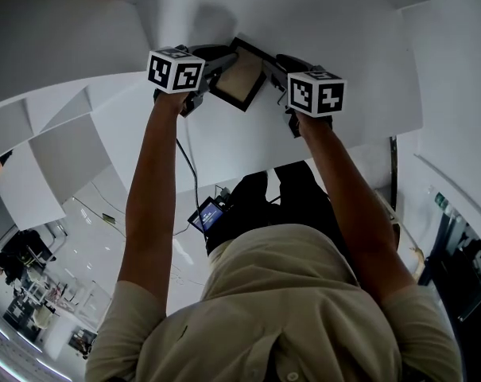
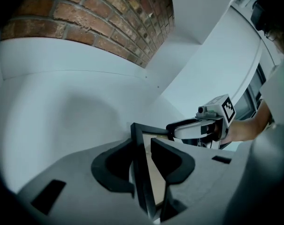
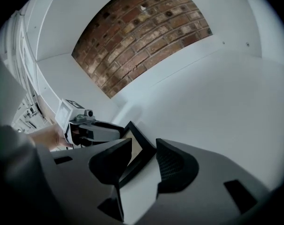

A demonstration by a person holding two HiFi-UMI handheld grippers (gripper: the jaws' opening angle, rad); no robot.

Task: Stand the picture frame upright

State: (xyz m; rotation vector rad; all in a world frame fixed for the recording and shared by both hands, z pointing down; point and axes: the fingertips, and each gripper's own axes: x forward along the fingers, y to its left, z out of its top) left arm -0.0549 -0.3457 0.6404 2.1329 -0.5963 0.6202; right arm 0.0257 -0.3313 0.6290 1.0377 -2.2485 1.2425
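Head view, left to right: the left gripper (image 1: 214,75) sits at about 11 o'clock. In the left gripper view its jaws look pinched onto the near edge of the picture frame (image 1: 242,76), which runs straight away between the pads. The frame is up at 12 o'clock on the white shelf (image 1: 359,46), between both tools. It seems tipped up on an edge, not flat, with the long side going roughly 1 to 7. The right gripper (image 1: 275,68) at 1 o'clock has its jaws spread wide. The frame's corner pokes between them, but the pads aren't pressing it. My guess is the left hand does the steering, with the frame at its 3 o'clock.
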